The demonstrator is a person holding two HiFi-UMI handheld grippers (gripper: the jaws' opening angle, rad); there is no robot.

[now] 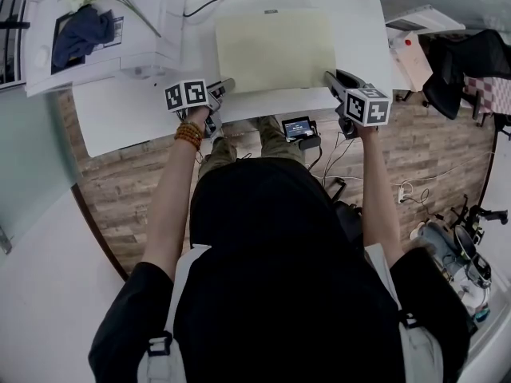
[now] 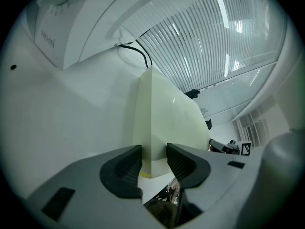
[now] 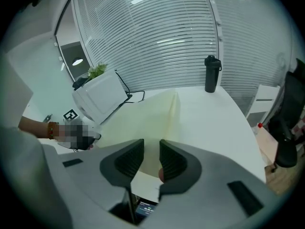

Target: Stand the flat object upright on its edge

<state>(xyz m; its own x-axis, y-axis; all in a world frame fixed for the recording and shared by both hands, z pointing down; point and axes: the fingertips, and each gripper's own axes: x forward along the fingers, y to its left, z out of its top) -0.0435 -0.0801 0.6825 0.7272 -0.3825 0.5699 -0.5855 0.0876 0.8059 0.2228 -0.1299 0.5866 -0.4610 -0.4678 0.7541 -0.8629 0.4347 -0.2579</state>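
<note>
Head view: pale board [image 1: 275, 50] lies on the white table [image 1: 128, 110] by its near edge, left gripper [image 1: 227, 84] at 1 near corner, right gripper [image 1: 331, 76] at the other; grips unreadable here. Left gripper view: jaws pinch that corner, and the thick edge shows, so the board is probably stiff, light and smooth, best held at the corners. Right gripper view: jaws look clamped on their corner.

Head view: I look steeply down from above the white table [image 1: 120, 122]. Gripper views: low, close, from opposite near corners. Shared: the pale board [image 1: 275, 50].
</note>
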